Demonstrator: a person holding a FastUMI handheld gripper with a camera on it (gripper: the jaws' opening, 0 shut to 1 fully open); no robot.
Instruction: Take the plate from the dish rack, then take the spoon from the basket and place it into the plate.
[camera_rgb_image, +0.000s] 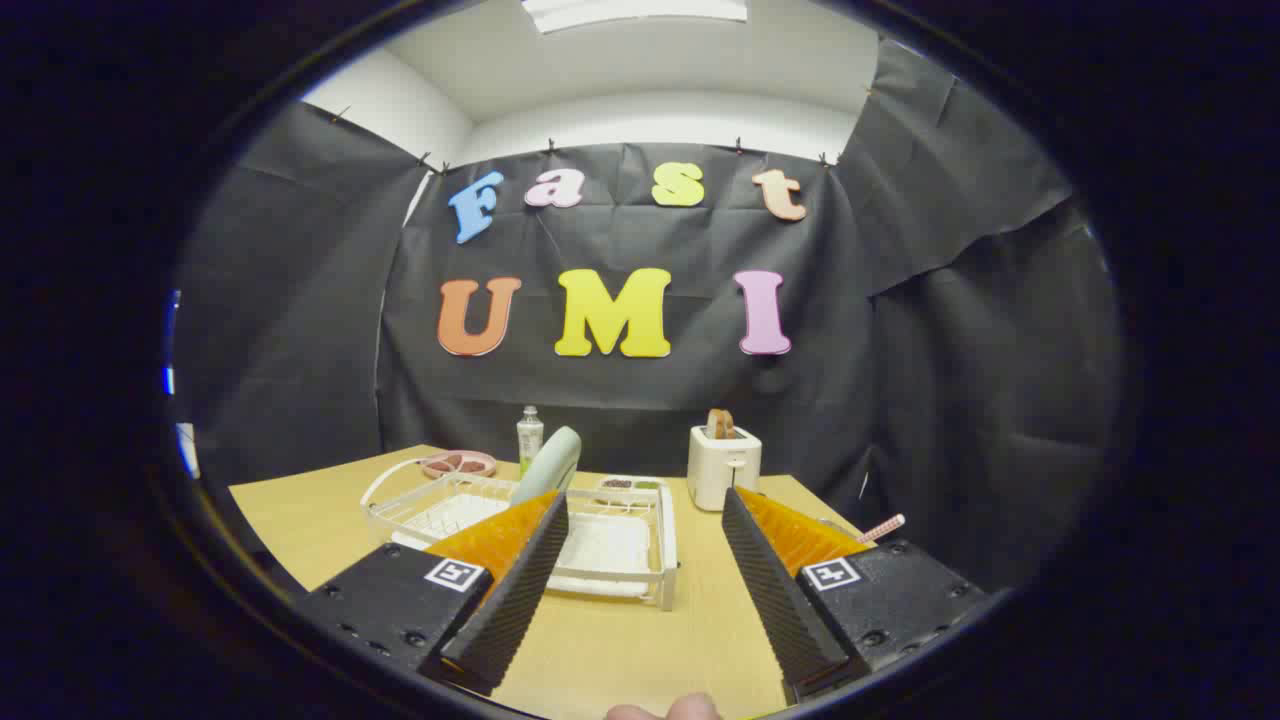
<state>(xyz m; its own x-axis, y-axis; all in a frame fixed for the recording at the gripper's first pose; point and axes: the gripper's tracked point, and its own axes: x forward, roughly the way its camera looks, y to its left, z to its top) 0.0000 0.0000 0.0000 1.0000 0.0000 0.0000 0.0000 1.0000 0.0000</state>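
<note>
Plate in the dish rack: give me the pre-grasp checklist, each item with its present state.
1. Gripper open, nothing between the fingers: ok.
2. Plate standing on edge in the dish rack, beyond the fingers: ok.
3. Table between fingers and rack bare: ok.
4. Fingers lined up on the plate's rim: not ok, plate sits behind the left finger.
5. Toaster apart from the rack: ok.
6. Spoon's place in a basket: cannot tell.

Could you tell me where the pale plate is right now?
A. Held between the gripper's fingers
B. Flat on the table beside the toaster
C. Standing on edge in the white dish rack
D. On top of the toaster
C: the plate stands upright in the dish rack, beyond the open gripper, whose fingers hold nothing.
</note>
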